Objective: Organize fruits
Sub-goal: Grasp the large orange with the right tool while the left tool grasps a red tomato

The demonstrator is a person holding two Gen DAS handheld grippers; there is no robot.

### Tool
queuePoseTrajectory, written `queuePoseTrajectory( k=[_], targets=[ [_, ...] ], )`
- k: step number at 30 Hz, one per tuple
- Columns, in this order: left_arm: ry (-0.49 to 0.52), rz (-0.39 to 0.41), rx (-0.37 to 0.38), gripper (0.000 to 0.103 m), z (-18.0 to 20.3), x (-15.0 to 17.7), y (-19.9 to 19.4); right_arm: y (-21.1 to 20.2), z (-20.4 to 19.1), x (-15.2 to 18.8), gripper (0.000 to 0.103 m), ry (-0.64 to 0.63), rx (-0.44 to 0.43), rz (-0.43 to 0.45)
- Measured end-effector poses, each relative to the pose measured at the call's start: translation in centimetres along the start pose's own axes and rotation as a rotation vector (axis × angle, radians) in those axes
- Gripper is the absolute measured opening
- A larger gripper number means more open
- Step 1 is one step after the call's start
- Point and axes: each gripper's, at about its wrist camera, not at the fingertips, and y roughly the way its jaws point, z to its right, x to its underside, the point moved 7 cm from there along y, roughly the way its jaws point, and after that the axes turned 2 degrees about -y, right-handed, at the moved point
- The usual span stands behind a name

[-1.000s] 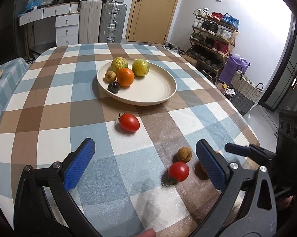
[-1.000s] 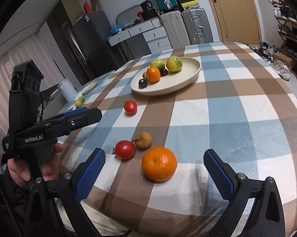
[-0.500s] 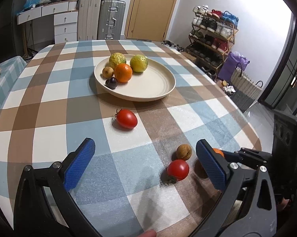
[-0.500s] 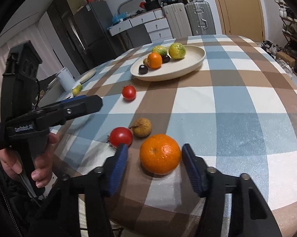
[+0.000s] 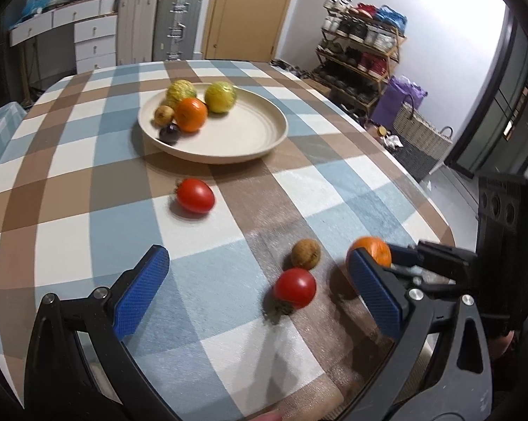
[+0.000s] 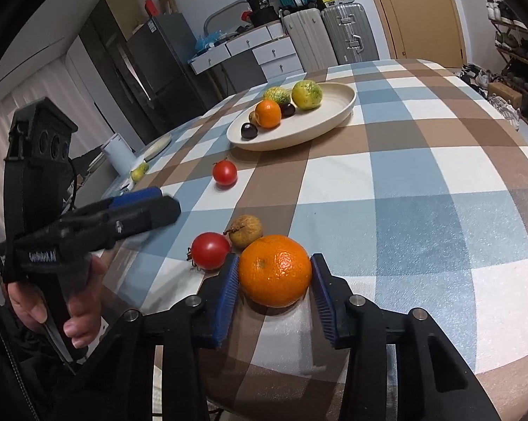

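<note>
My right gripper (image 6: 274,287) is shut on an orange (image 6: 274,269) at the near edge of the table; the orange also shows in the left wrist view (image 5: 371,249). A red tomato (image 6: 210,249) and a small brown fruit (image 6: 245,231) lie just left of it. Another tomato (image 6: 224,172) lies nearer the cream plate (image 6: 330,115), which holds an orange (image 6: 268,113), two green-yellow citrus fruits, dark plums and a small brown fruit. My left gripper (image 5: 260,298) is open and empty above the table, the near tomato (image 5: 295,287) between its fingers.
The round table has a checked cloth (image 5: 88,189) and its edge is close on the right (image 5: 435,217). Suitcases, drawers and a door stand behind. A shoe rack (image 5: 362,52) and a wicker basket (image 5: 421,129) are on the right.
My right gripper has moved forward and closed its fingers onto the orange. The left gripper has shifted slightly and stays open.
</note>
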Motion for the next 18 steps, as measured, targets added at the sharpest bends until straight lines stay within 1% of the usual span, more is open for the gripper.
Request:
queuePoseTrajectory(
  k=[9,11,14,16,18],
  targets=[
    [0.039,-0.051,0.022,0.102,1.1,1.1,1.2,-0.6,0.9,-0.5,0.042,0.023,-0.01,0.033],
    [0.075,-0.051,-0.008,0.102,1.4,1.3,1.4,-0.8,1.2,-0.7,0.042,0.027,-0.001,0.046],
    [0.125,-0.045,0.0,0.101,2.5,1.6,1.4,-1.1,1.7,-1.0,0.042,0.037,0.004,0.058],
    [0.144,-0.051,0.006,0.098,2.9,1.7,1.5,-1.2,2.0,-1.2,0.042,0.042,0.006,0.061],
    [0.147,-0.058,0.017,0.09,3.2,1.8,1.7,-1.4,2.4,-1.2,0.042,0.048,0.012,0.065]
  ],
)
